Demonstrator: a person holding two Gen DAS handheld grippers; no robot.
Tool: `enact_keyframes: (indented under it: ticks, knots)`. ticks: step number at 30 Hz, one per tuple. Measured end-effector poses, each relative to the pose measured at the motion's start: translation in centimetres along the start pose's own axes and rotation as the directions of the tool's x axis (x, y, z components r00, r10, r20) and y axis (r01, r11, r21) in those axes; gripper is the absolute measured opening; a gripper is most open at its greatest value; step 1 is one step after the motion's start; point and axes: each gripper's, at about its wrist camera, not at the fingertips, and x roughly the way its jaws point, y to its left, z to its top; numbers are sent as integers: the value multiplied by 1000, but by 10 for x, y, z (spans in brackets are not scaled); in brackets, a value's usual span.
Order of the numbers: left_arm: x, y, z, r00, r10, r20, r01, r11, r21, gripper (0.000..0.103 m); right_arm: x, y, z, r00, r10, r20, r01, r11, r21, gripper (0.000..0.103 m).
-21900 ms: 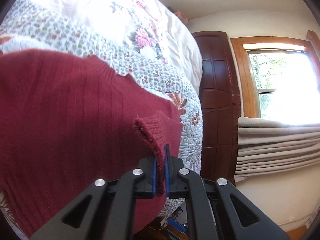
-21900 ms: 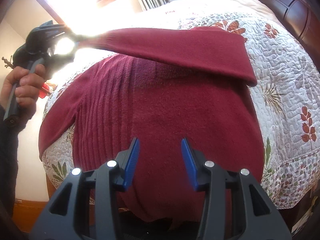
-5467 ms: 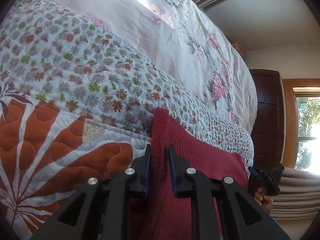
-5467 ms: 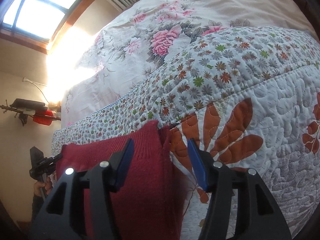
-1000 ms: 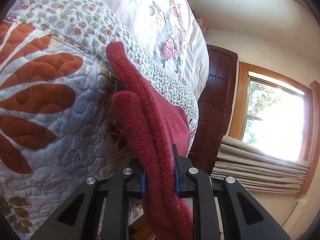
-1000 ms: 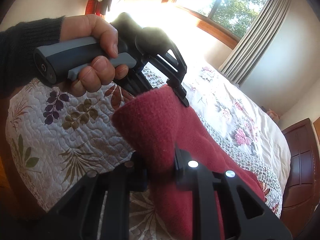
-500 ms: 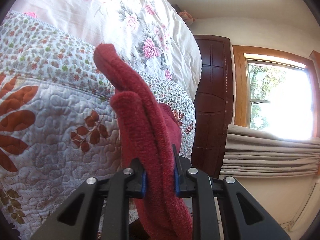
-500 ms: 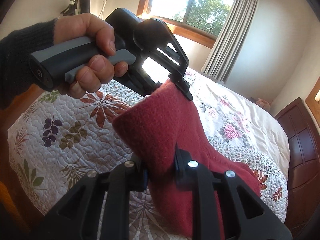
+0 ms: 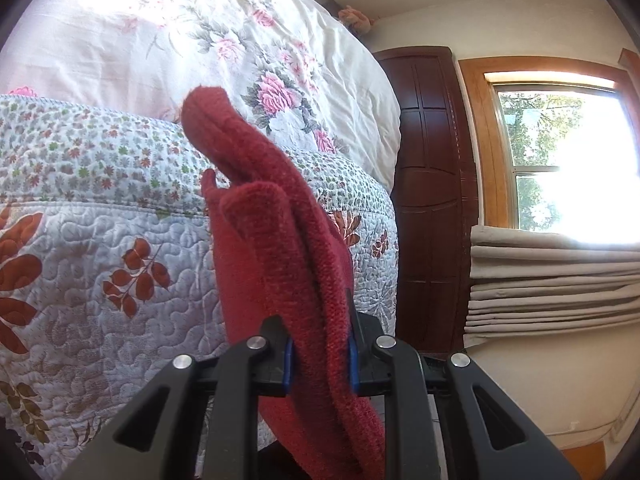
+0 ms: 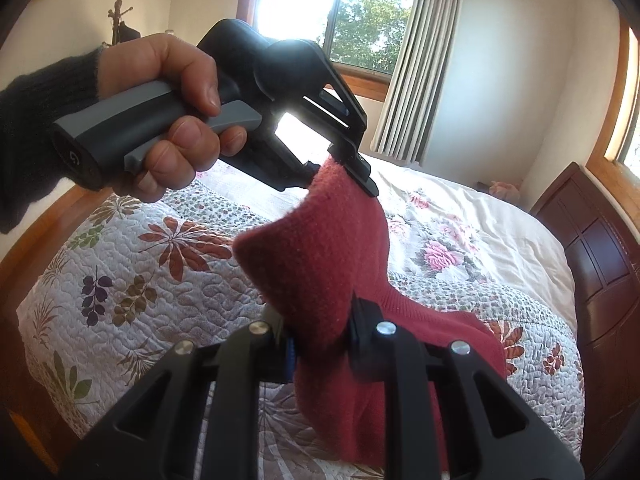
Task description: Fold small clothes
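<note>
- Lifted higher off the bed now, the red sweater hangs folded.
- Left tool clamps its thick edge.
- Right tool pinches another corner.

My left gripper is matte black with a grey handle and grey trigger (a power symbol marks the handle's butt). My fingers carry blue pads and round silver screws. My sleeve is dark knit.
</note>
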Motion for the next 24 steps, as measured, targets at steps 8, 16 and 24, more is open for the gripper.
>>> enact_keyframes:
  ticks: [8,16,24]
  knots:
    - [20,-30,6,999,45,-25,-44,998,43,19,-7,-23,-5,1000,-19,17,18,998,60,18]
    - [42,-56,10,995,90,-52,-86,993,77,19,-12,-45,-12,999,-31,29,27,993,118,18]
    - [68,-82,11,988,130,-78,-121,986,112,19,-19,-69,-21,998,-42,36,35,984,173,18]
